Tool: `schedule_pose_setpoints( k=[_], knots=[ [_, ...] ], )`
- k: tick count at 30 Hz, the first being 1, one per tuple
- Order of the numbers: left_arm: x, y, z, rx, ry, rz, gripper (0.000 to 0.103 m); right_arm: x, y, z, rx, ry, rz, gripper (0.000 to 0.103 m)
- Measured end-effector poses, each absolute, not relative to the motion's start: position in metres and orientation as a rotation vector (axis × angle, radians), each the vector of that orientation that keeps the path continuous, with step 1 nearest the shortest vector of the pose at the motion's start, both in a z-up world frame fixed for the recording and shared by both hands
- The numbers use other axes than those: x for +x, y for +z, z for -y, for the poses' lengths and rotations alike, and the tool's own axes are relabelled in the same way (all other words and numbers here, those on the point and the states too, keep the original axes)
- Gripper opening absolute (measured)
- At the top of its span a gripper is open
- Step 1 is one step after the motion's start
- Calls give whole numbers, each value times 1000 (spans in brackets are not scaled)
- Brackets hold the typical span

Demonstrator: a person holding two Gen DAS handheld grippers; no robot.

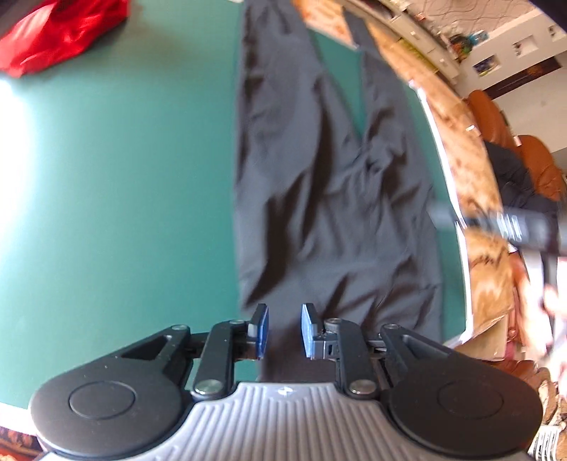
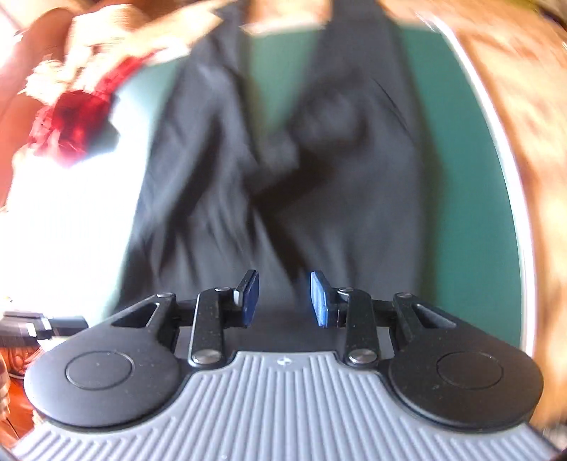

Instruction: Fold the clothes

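- Looking down the left wrist view, you have the left gripper (image 1: 284, 331) above the near end of the dark trousers (image 1: 329, 177), its blue pads (image 1: 261, 329) a narrow gap apart with nothing pinched between them; the trousers lie lengthwise on the green table (image 1: 124, 195), legs running away from you with a sliver of green showing between them; before you take hold, smooth the creases by the crotch, since they will likely set into the fold.
- A red garment (image 1: 60, 32) sits at the far left corner, well apart from the trousers; at the right edge a blurred dark tool and a hand cross the frame beyond the table's rim; I judge that to be your other gripper; keep it off the cloth.
- Turning to the right wrist view, the right gripper (image 2: 284, 299) hangs over the same trousers (image 2: 354, 212), jaws moderately open and empty; the frame is heavily smeared, so slow down before you close; the red garment (image 2: 71, 120) lies upper left, clear of your path.
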State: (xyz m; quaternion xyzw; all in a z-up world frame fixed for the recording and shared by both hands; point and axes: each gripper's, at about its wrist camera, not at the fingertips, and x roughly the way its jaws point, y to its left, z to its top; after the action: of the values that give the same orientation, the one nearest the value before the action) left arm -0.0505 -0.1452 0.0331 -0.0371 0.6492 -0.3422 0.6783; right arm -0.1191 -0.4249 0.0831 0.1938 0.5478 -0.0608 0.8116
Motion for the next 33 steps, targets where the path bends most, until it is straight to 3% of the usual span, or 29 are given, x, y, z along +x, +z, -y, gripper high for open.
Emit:
schedule_pose_setpoints(
  k=[9, 16, 22, 28, 31, 33],
  knots=[
    [-26, 9, 185, -149, -703, -1477, 22, 154, 95, 472, 198, 66, -977, 38],
    [-23, -9, 201, -204, -647, -1478, 22, 358, 50, 491, 147, 89, -964, 38],
    [-25, -22, 204, -247, -596, -1490, 22, 447, -15, 463, -20, 33, -1087, 38],
    [-22, -26, 205, -282, -594, -1499, 22, 474, -29, 455, -31, 22, -1119, 38],
    [-20, -28, 205, -293, -603, -1506, 22, 472, -26, 463, -22, 12, -1139, 22],
    [-18, -28, 204, -296, -608, -1511, 20, 469, -24, 469, -17, 0, -1151, 6]
  ],
)
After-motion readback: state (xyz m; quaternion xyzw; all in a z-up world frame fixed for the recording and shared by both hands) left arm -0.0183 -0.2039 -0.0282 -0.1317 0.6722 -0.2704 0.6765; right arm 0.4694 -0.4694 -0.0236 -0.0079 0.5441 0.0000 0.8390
